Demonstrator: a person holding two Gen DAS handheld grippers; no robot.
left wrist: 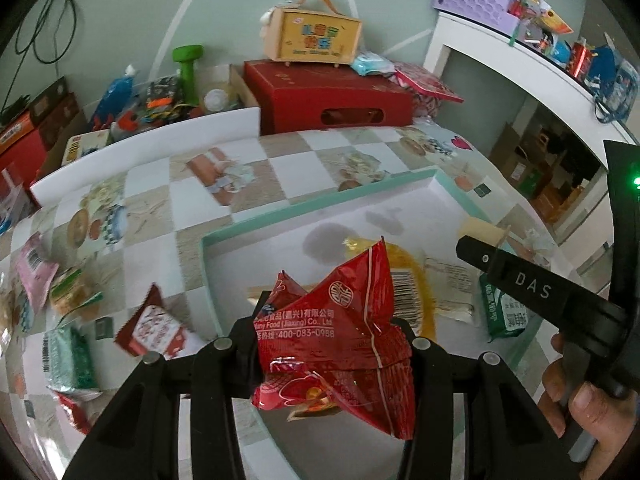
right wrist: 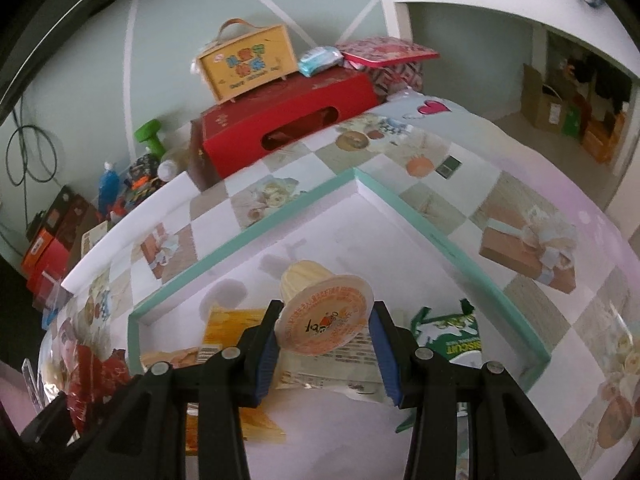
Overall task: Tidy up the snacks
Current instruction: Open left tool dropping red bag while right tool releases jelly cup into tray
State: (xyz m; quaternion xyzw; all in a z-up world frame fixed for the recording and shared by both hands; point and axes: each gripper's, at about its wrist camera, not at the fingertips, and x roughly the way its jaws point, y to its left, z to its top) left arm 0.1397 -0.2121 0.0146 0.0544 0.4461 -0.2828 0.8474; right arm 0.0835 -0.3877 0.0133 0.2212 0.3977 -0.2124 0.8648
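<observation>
left tongs (left wrist: 328, 344): clenched on a red snack packet (left wrist: 340, 340), over the tray (left wrist: 320, 196)
right tongs (right wrist: 325, 344): grasping a jelly cup (right wrist: 324, 316), above the tray
done: several snacks lie in the tray
left: loose packets (left wrist: 60, 296) on the counter (left wrist: 280, 160)

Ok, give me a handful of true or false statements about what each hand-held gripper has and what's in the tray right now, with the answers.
1. The left hand-held gripper holds a red snack packet. True.
2. The right hand-held gripper is empty. False: it is clamped on a jelly cup with an orange lid.
3. The teal-rimmed tray is bare inside. False: snacks already lie in it, among them a green biscuit packet.
4. Several packets still lie on the tablecloth outside the tray, including a pink packet. True.
5. A green dumbbell stands beyond the table. True.
</observation>
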